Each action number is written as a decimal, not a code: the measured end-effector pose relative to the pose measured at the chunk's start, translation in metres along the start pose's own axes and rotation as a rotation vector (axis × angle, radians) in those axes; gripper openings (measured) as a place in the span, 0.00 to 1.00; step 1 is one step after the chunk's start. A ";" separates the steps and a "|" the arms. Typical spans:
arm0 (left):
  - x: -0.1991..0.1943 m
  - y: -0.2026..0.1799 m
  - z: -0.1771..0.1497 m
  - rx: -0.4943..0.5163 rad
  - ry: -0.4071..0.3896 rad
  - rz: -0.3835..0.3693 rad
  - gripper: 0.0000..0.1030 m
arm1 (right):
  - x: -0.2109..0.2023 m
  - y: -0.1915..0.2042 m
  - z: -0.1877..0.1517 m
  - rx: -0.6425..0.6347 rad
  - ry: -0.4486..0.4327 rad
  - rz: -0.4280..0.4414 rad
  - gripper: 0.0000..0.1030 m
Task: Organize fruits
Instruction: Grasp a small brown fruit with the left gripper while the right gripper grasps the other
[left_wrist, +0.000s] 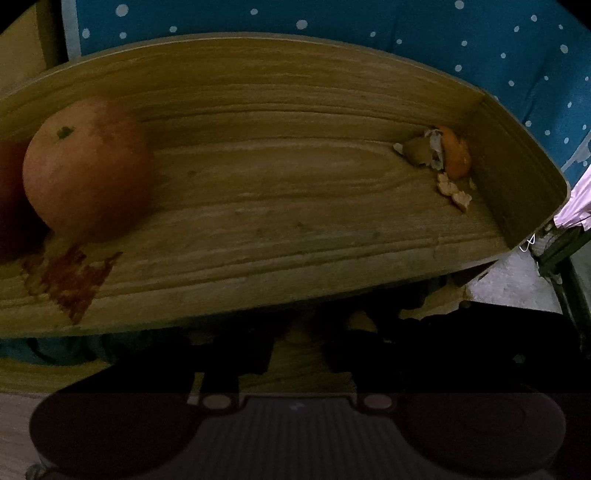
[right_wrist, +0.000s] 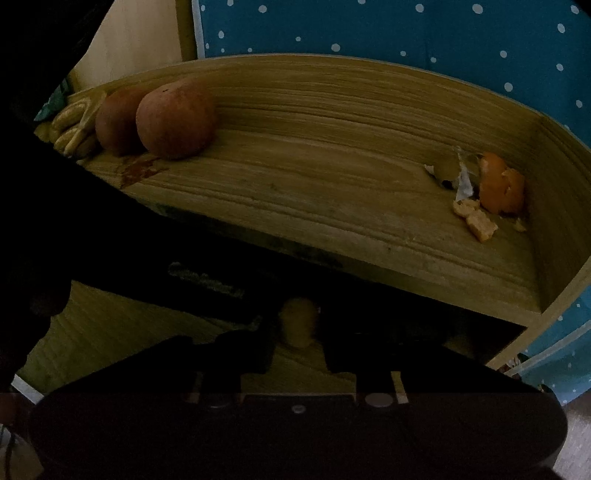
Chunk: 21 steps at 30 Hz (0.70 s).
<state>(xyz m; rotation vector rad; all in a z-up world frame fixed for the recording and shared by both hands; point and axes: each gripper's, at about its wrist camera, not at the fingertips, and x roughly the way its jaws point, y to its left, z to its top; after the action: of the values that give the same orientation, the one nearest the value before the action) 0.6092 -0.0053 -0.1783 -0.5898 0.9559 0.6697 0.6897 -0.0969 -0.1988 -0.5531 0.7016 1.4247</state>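
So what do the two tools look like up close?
Both are very dark, so detail is hard to see. The left tool has two black fingers on a wide dark body with rounded ends, a ribbed middle panel and two pale round discs. The right tool looks much the same: black fingers, a dark rounded body and small round studs. No cables or sleeves show.

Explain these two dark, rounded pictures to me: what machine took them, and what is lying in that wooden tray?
No robot: a person holds a two-finger gripper in each hand, each carrying a wide-angle camera looking along its fingers. One picture is from the left gripper, the other from the right gripper. Both face a wooden tray. At one end sit two round reddish fruits; at the other, orange peel scraps. Both grippers look open; the shadows hide whether either holds anything.
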 end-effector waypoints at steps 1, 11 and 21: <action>-0.002 0.001 -0.001 0.001 0.002 0.000 0.29 | -0.001 0.000 0.000 0.003 0.001 0.000 0.26; -0.009 0.005 -0.013 0.021 0.027 0.001 0.29 | -0.017 0.004 -0.008 0.027 0.016 -0.016 0.26; -0.026 0.004 -0.022 0.066 0.023 -0.032 0.29 | -0.042 0.016 -0.017 0.066 0.008 -0.059 0.26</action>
<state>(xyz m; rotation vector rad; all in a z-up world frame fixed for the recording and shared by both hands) 0.5836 -0.0251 -0.1666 -0.5541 0.9850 0.6012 0.6712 -0.1368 -0.1796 -0.5241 0.7299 1.3409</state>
